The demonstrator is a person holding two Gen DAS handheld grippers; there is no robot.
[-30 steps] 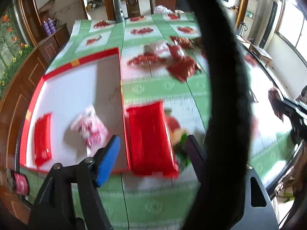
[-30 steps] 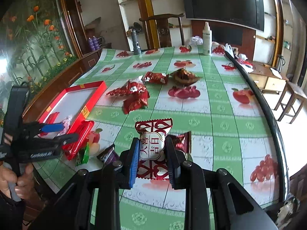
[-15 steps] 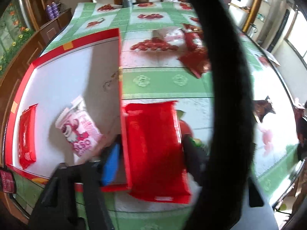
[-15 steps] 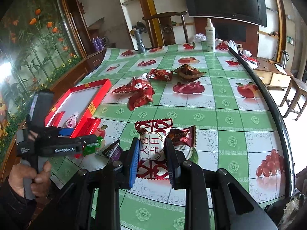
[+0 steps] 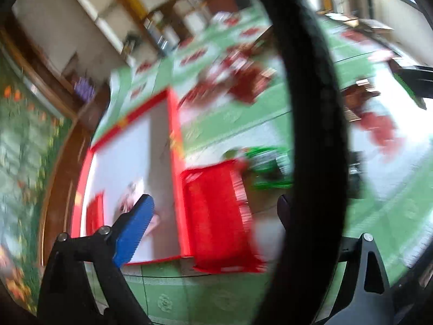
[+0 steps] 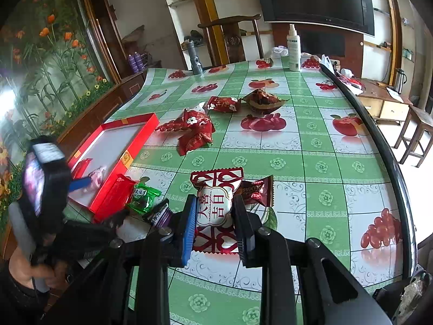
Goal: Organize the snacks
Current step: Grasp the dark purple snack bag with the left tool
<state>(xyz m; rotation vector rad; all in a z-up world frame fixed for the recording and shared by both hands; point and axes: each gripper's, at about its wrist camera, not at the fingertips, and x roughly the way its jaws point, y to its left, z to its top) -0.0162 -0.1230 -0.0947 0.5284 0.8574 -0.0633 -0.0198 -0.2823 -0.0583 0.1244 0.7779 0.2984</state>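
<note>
My right gripper is shut on a white-and-red candy packet, low over the green tablecloth. A brown packet lies just to its right. In the blurred left wrist view my left gripper straddles a flat red packet that lies against the outer wall of the red tray. Its jaws are opening and the pads stand apart from the packet; the blue pad hangs over the tray's white floor. A pink packet and a red one lie in the tray. The right wrist view shows the left gripper at the tray's near corner.
A green packet and a purple one lie between the two grippers. Red snack packets are piled mid-table, with others behind. A spray bottle and a grey flask stand at the far edge. A black cable arcs across the left view.
The left gripper's jaws narrowed around the flat red packet, then spread wide, and the gripper rolled and shifted. The right gripper and its candy packet have not moved.
</note>
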